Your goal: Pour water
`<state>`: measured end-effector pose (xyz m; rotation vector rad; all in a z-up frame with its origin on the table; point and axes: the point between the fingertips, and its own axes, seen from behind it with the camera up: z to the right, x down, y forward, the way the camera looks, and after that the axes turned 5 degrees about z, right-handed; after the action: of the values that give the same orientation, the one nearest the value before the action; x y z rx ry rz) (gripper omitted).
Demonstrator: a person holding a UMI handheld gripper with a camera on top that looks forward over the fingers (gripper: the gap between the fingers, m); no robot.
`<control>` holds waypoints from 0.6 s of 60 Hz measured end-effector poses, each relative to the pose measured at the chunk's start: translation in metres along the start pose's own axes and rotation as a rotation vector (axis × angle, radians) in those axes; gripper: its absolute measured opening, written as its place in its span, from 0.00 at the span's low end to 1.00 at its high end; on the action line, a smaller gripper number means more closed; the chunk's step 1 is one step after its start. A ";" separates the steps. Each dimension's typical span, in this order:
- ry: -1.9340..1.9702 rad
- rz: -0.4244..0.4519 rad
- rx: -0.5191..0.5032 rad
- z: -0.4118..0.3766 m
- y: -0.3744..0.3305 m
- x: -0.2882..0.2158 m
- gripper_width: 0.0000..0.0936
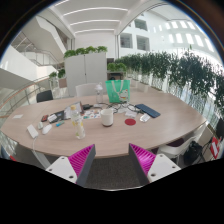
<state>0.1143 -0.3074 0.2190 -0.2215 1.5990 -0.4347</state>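
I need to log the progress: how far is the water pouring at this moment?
Nothing looks done yet. The gripper is open and empty, its fingers short of the table, touching nothing. In hand is only the approach: a bottle and a white cup stand upright beyond the fingers. Left: reaching, grasping and pouring. Whether the cup holds water cannot be seen.

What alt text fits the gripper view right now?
The open gripper, holding nothing, faces a long wooden table some way ahead. On it stand a clear bottle, a white cup, a green bag and a dark notebook; potted plants line the background.
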 end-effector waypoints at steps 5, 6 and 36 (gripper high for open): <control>0.007 0.006 -0.002 -0.001 -0.001 0.000 0.80; 0.007 0.008 0.001 0.000 -0.002 0.000 0.80; -0.072 0.132 -0.174 -0.091 0.023 0.011 0.80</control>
<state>0.0260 -0.2784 0.2019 -0.2592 1.5713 -0.1838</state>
